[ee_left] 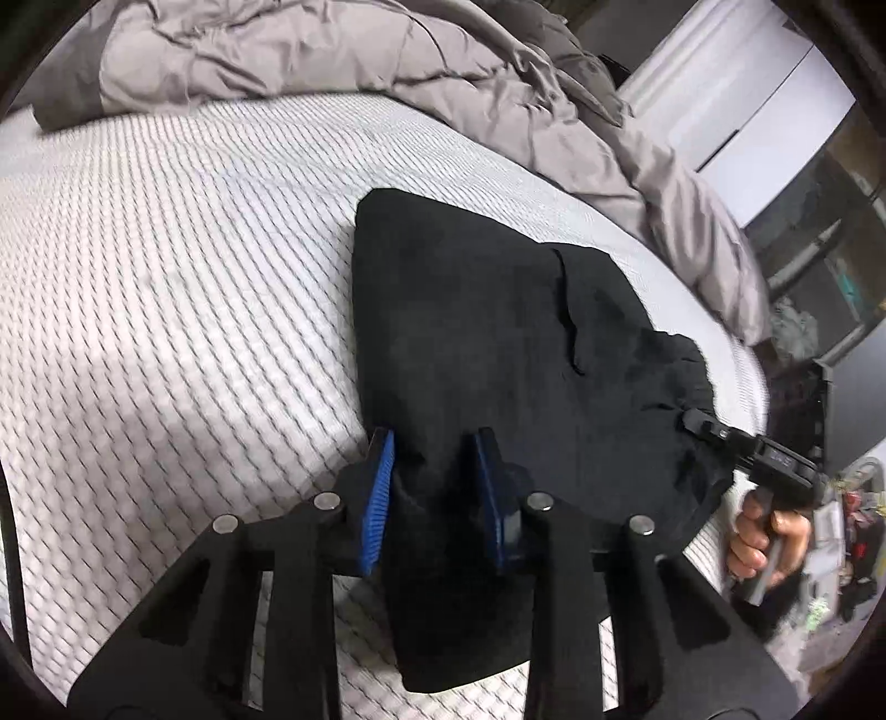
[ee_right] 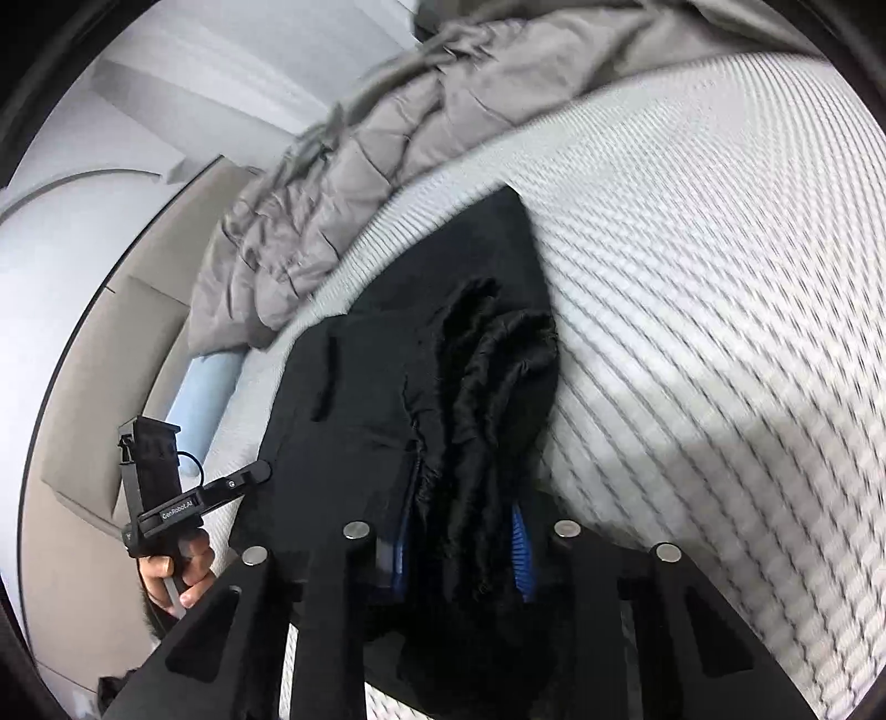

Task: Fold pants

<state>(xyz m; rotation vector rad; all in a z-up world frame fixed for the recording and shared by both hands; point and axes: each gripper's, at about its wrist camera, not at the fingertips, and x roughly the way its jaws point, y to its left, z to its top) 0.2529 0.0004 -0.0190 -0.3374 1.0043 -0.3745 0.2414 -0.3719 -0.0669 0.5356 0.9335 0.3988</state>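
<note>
Black pants (ee_left: pixel 487 332) lie folded on the bed's white mattress (ee_left: pixel 166 277), with a grey duvet (ee_left: pixel 332 50) bunched beyond them. The left gripper (ee_left: pixel 437 482) has its blue-padded fingers (ee_left: pixel 379 498) closed partway on a thick bunch of the pants' near edge. The right gripper (ee_right: pixel 462 548) likewise pinches a gathered wad of the pants between its fingers (ee_right: pixel 520 554). Both views are motion-blurred. From the left view, the right gripper meets the pants' far corner, held by a hand (ee_left: pixel 758 543).
</note>
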